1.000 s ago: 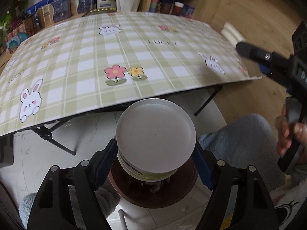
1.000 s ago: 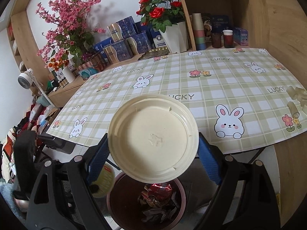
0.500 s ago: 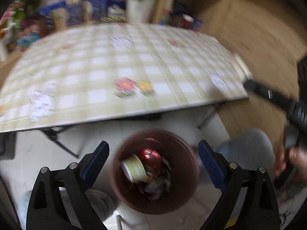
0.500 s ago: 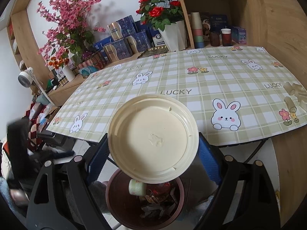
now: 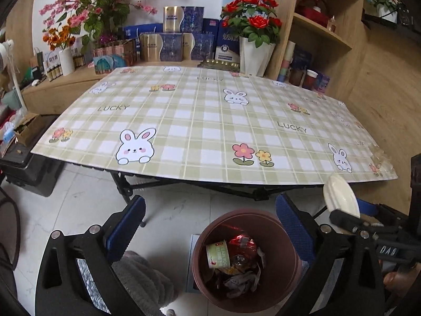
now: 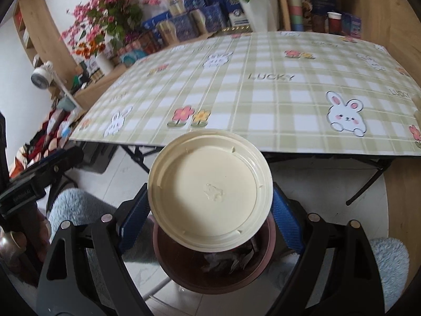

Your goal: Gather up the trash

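1. Our left gripper (image 5: 210, 226) hangs over the floor with its jaws opening, nothing between the 2 blue pads (image 5: 126, 223).
2. Below it and slightly to the right stands the brown trash bin (image 5: 286, 263), holding a green-and-white paper cup (image 5: 217, 255) on its side among crumpled wrappers (image 5: 240, 245).
3. Our right gripper (image 6: 209, 217) clasps a cream plastic lid (image 6: 210, 201) across its width, 1 blue pad at each edge; the flat face is tilted toward the camera.
4. In the right wrist view the lid sits directly above the bin's mouth and hides most of it; in the left wrist view the same lid appears edge-on at the bin's upper right.
5. Beyond both grippers we see the table (image 5: 210, 121), under a green checked cloth with rabbits and flowers, its near edge just past the bin.
6. Behind the table stand boxes and flower pots (image 5: 255, 52).
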Demonstrator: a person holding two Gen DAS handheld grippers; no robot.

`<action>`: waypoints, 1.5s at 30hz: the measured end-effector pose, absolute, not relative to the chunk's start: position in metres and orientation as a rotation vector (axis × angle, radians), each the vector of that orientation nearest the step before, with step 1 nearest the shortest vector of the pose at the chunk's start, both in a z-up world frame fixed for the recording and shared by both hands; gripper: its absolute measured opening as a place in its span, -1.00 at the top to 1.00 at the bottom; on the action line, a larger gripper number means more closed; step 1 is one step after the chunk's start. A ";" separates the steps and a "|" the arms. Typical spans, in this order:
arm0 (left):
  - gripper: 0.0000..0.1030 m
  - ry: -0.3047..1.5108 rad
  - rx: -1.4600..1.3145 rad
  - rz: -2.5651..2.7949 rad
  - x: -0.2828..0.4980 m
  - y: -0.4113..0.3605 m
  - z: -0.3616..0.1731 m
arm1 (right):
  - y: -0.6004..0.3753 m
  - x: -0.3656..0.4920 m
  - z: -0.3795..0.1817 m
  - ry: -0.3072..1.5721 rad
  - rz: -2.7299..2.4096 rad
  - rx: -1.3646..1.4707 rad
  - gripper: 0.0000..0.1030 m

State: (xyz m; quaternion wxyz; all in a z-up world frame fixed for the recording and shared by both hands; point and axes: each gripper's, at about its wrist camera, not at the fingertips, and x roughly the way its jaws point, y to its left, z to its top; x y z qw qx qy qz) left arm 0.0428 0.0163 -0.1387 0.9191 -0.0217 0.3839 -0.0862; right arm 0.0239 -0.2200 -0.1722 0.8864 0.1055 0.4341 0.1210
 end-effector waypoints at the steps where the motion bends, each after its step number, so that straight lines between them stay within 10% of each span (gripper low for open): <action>1: -0.88 0.790 -0.048 -0.176 0.041 0.018 -0.139 | -0.217 0.024 -0.173 0.909 0.257 0.213 -0.66; 45: -0.88 0.843 -0.079 -0.151 0.047 0.025 -0.151 | -0.208 0.028 -0.195 1.009 0.252 0.191 -0.84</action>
